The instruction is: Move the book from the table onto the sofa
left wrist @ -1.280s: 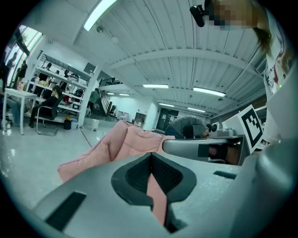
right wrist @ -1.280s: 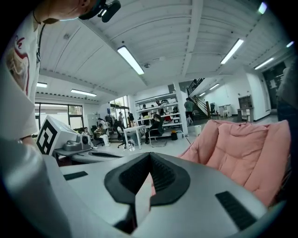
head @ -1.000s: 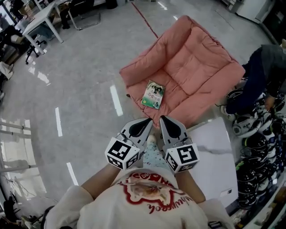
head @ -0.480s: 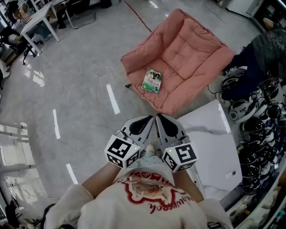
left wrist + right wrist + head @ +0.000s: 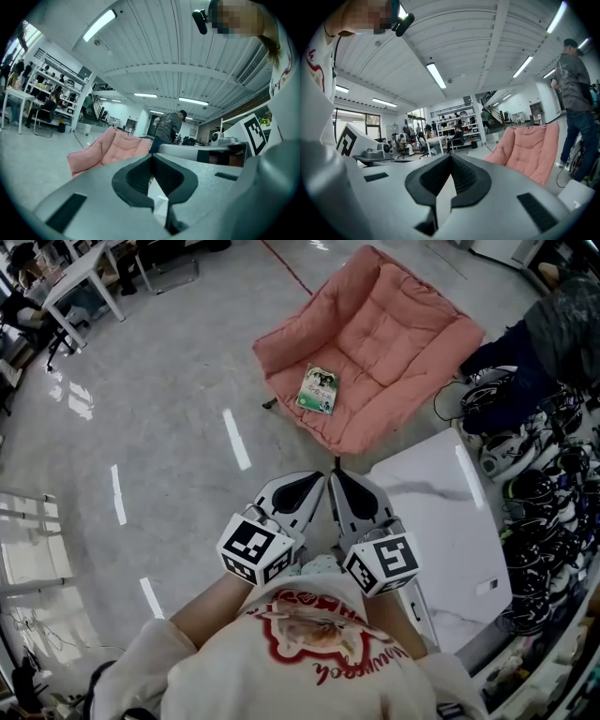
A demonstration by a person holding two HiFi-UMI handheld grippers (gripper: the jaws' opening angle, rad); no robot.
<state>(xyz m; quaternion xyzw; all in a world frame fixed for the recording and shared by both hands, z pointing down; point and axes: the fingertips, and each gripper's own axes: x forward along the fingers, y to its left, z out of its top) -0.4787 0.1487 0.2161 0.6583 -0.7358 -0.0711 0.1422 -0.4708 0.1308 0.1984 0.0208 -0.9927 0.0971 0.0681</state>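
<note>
Head view looks steeply down onto left tool [image 5: 316,484] and right tool [image 5: 337,480]. Each tool view looks near-level, close along its jaws. All share the pink padded fabric sofa [image 5: 384,343].

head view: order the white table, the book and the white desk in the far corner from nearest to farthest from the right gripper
1. white table: just beside the right gripper, on its right.
2. book: ahead, lying on the pink sofa.
3. white desk: far off, at the upper left.
</note>
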